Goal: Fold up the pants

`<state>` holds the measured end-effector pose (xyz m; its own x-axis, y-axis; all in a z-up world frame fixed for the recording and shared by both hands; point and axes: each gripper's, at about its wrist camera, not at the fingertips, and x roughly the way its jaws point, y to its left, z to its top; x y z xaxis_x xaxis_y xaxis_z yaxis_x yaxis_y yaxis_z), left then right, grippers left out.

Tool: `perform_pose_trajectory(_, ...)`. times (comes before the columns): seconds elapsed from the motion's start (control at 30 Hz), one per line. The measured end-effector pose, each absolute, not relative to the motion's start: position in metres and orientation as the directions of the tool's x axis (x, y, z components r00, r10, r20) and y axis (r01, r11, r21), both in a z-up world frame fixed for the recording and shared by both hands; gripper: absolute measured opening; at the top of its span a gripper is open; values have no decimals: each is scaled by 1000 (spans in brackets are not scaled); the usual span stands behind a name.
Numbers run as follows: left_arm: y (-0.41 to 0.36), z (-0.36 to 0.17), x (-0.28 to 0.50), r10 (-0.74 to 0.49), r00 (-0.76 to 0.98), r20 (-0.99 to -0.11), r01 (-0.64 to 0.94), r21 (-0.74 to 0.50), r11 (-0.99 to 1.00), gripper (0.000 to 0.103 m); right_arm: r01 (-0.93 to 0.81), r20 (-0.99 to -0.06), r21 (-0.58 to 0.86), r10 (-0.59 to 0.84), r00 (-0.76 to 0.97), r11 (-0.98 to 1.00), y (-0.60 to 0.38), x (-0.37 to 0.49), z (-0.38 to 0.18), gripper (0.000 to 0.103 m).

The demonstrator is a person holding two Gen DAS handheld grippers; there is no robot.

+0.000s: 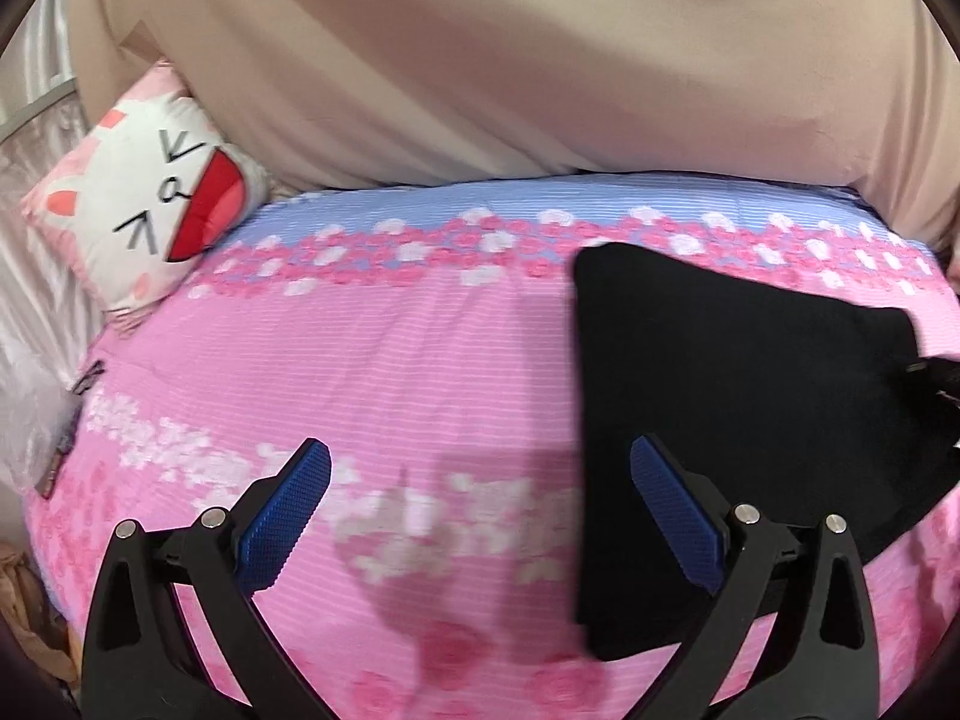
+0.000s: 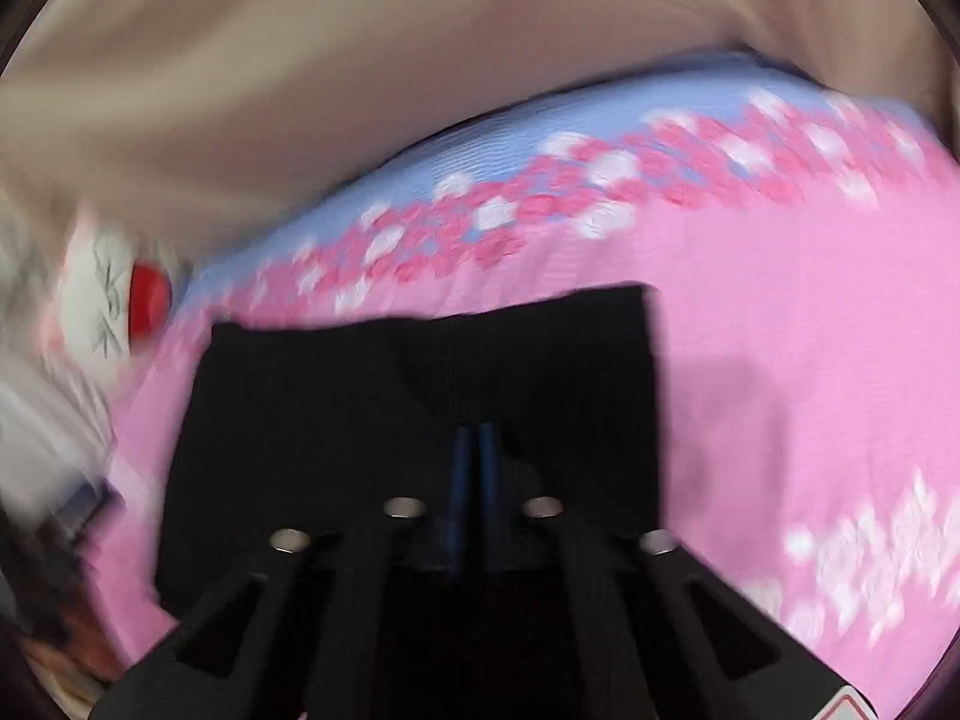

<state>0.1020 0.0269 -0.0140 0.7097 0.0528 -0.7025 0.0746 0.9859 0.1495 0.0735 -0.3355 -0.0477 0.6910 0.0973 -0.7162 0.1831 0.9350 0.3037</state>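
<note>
The black pants (image 1: pixel 720 390) lie folded into a compact dark block on the pink flowered bedspread (image 1: pixel 360 360), right of centre in the left wrist view. My left gripper (image 1: pixel 480 450) hangs open over the bedspread with nothing between its blue pads; its right finger (image 1: pixel 672 498) overlaps the pants' left edge. In the blurred right wrist view the pants (image 2: pixel 360 420) fill the middle. My right gripper (image 2: pixel 474 435) has its blue pads pressed almost together, pinching a raised ridge of the black cloth near the pants' near edge.
A white and pink cartoon-cat pillow (image 1: pixel 150 198) rests at the bed's far left corner. A big fold of beige cloth (image 1: pixel 480 60) hangs across the far side of the bed. Shiny pale fabric and small clutter (image 1: pixel 60 456) line the left edge.
</note>
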Motion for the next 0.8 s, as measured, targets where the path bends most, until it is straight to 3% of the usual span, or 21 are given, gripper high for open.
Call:
perform_pose_trajectory(0.03,37,-15,103,77,712,-698,49,159,986,98,141,-690,283,99,717,949,-322,70,-31,13)
perform_pose_trajectory(0.13,52,-19,108,74,700,-710,27,130,991,98,-89,-636,390,338,693,916,-267,76,-3,13)
perform_pose_trajectory(0.27,56,-24,112,53,682,-729,30,101,994,98,-251,-691,349,429,582,903,-175,119,-18,12)
perform_pose_trajectory(0.37,58,-23,108,50,685,-726,42,109,993,98,-206,-782,263,333,526,942,-147,170,-67,0)
perform_pose_trajectory(0.5,65,-24,107,65,687,-724,42,129,991,98,-135,-749,408,415,517,903,-157,194,-70,0)
perform_pose_trajectory(0.63,73,-25,114,75,685,-724,22,124,992,98,-134,-714,294,310,628,946,-160,167,-46,8)
perform_pose_trajectory(0.7,70,-26,119,49,675,-736,30,94,995,98,-69,-776,251,243,581,966,-172,185,-77,6)
perform_pose_trajectory(0.73,65,-26,123,24,666,-745,47,75,996,98,-29,-791,255,226,568,966,-181,190,-88,0)
perform_pose_trajectory(0.8,55,-25,124,-27,653,-757,92,44,995,98,2,-750,364,292,594,931,-202,173,-80,0)
